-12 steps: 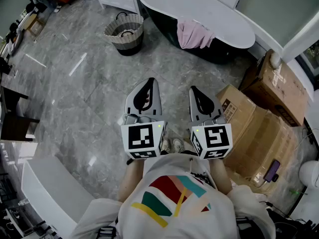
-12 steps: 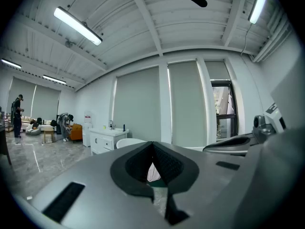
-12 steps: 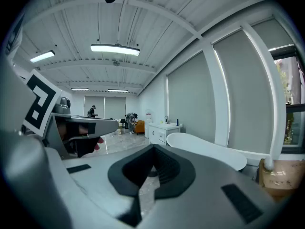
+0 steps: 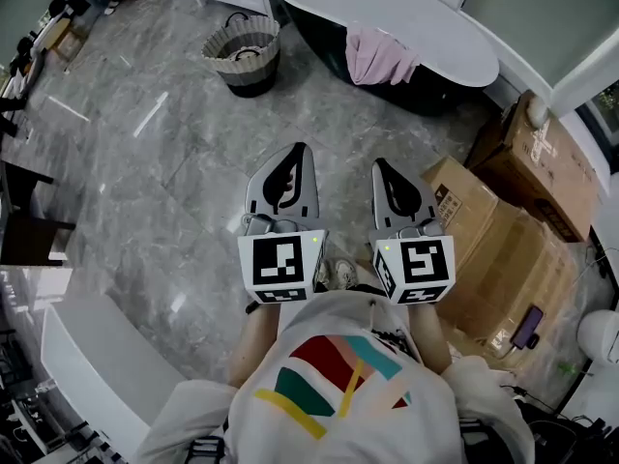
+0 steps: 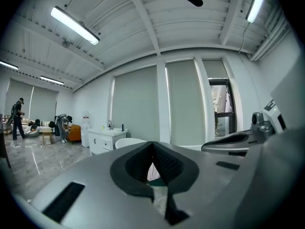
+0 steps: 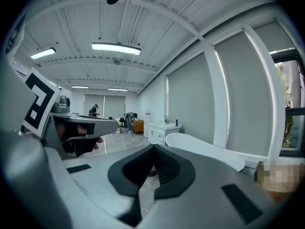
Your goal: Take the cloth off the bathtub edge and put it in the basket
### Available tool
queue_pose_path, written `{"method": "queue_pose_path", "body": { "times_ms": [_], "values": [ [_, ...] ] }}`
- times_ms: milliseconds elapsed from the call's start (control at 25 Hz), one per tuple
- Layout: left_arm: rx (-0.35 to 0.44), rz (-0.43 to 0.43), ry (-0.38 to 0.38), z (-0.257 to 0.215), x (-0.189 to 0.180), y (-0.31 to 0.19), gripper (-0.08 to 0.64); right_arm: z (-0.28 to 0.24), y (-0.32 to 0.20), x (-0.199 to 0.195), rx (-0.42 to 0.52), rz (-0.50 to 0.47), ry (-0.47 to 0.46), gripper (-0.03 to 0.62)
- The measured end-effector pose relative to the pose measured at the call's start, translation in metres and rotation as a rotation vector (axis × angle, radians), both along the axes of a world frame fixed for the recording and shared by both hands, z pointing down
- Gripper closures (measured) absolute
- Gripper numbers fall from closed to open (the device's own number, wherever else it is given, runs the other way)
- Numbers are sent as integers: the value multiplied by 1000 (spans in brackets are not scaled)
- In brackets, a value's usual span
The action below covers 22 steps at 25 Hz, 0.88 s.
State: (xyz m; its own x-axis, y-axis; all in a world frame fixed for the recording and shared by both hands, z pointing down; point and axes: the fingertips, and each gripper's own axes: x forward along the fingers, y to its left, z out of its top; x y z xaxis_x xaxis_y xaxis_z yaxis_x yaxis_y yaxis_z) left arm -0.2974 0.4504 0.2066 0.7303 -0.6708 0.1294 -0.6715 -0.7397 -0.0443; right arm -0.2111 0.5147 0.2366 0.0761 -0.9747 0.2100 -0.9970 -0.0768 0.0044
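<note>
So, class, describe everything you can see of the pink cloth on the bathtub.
The cloth is pale pink and looks like soft fabric, rumpled into loose folds. It hangs draped over the near edge of the bathtub: the upper part lies on the white rim and the rest falls down the dark outer wall. Only the tub touches it.

Glossy stone floor — woven basket

Bathtub far end cut by the top edge. Cloth shows only as a sliver through the left claw gap (rest blocked by the claw). Pale item inside basket too small to tell. Far-off people tiny, no detail.
</note>
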Motion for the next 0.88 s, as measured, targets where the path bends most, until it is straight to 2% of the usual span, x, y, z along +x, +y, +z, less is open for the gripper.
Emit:
{"method": "queue_pose_path", "body": {
  "times_ms": [320,680,880],
  "values": [
    [-10,-9,14,4,-11,-9,541,-3,0,0,44,19,-69,580],
    [4,2,30,6,-32,-22,541,7,-14,-16,27,29,-17,580],
    [-15,-5,43,13,-47,-36,541,10,-24,-27,31,31,6,580]
  ]
}}
